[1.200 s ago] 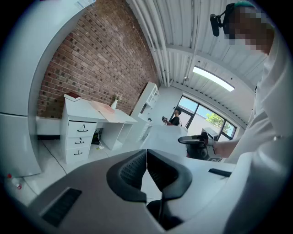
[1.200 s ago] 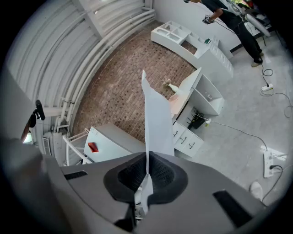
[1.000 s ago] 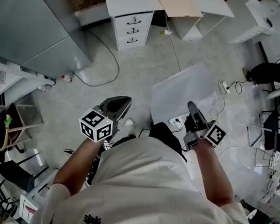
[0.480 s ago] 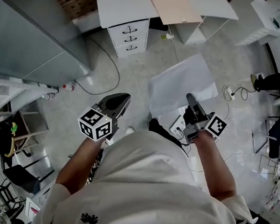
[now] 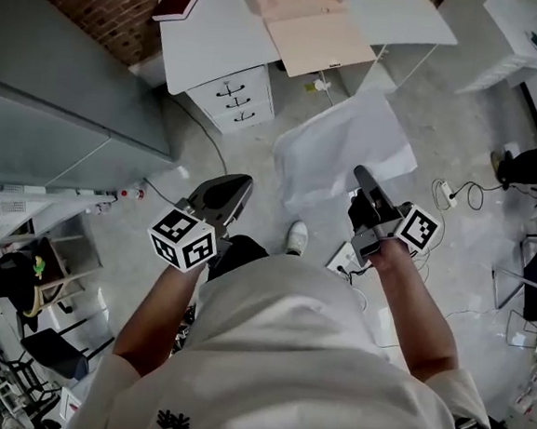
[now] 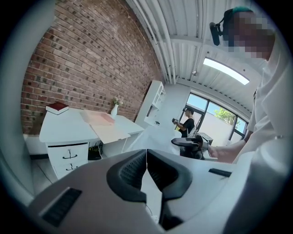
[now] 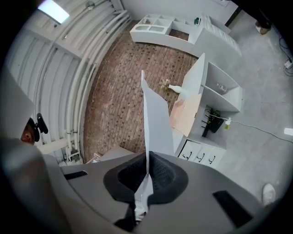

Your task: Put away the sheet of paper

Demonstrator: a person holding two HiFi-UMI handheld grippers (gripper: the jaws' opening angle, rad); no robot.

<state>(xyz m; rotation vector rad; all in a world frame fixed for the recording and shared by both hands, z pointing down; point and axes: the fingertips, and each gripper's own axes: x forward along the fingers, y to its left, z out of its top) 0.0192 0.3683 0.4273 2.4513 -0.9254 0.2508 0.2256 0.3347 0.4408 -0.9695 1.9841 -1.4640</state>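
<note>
A person seen from above holds a sheet of paper (image 5: pixel 342 142) in the right tongs (image 5: pixel 360 175) over a grey floor (image 5: pixel 464 114).

The right tongs are clamped on the sheet's near edge. The paper juts out ahead of their tips, in the air between the person and a white worktop (image 5: pixel 204 40) with drawers. In the right gripper view it rises edge-on from the pinched jaws. The left tongs (image 5: pixel 237 182) are closed on nothing, tips together, apart from the paper on its left.
</note>
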